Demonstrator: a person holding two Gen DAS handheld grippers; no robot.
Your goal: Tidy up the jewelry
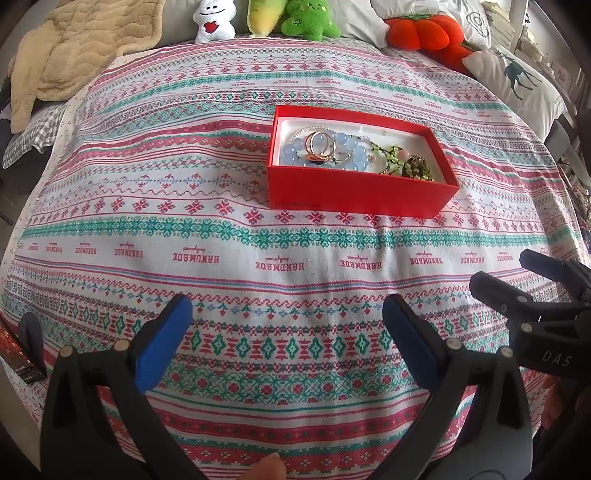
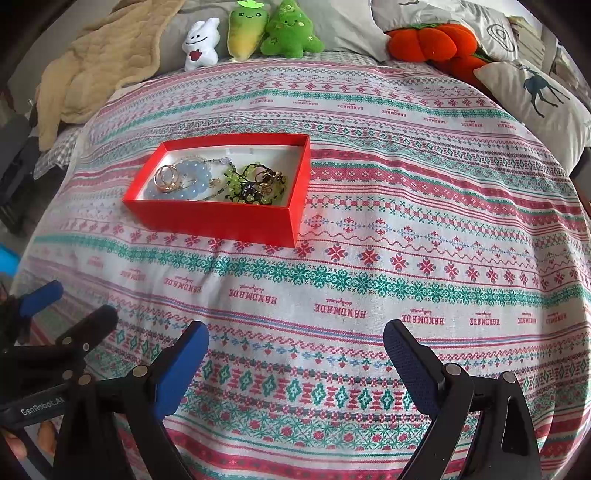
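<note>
A bed fills both views, covered by a patterned cloth (image 1: 258, 236) in pink, teal and white bands with the word HANDMADE repeated across it. Along its far edge we see a beige blanket (image 1: 74, 48) at the left, then a white plush toy (image 1: 214, 20), a yellow-green plush (image 2: 245, 31), a green star-shaped plush (image 1: 308, 18), an orange pumpkin cushion (image 1: 424, 31) and a pillow printed with a deer (image 1: 517, 79).

On the cloth, well ahead of both tools, stands an open red box (image 1: 354, 192) with a white lining. Inside it we find the jewelry: a blue bead bracelet (image 1: 291, 153) toward one end, gold rings (image 1: 319, 146) lying on top of it, and a tangle of green-beaded pieces (image 1: 395, 157) at the other end. All of it sits within the box walls.

The left gripper (image 1: 288, 321) hovers over the near part of the cloth with its blue-padded fingers (image 1: 164, 339) spread wide and nothing between them. The right gripper (image 2: 295, 354) is beside it, likewise spread apart and holding nothing; its black fingers also show at the right edge of the left view.
</note>
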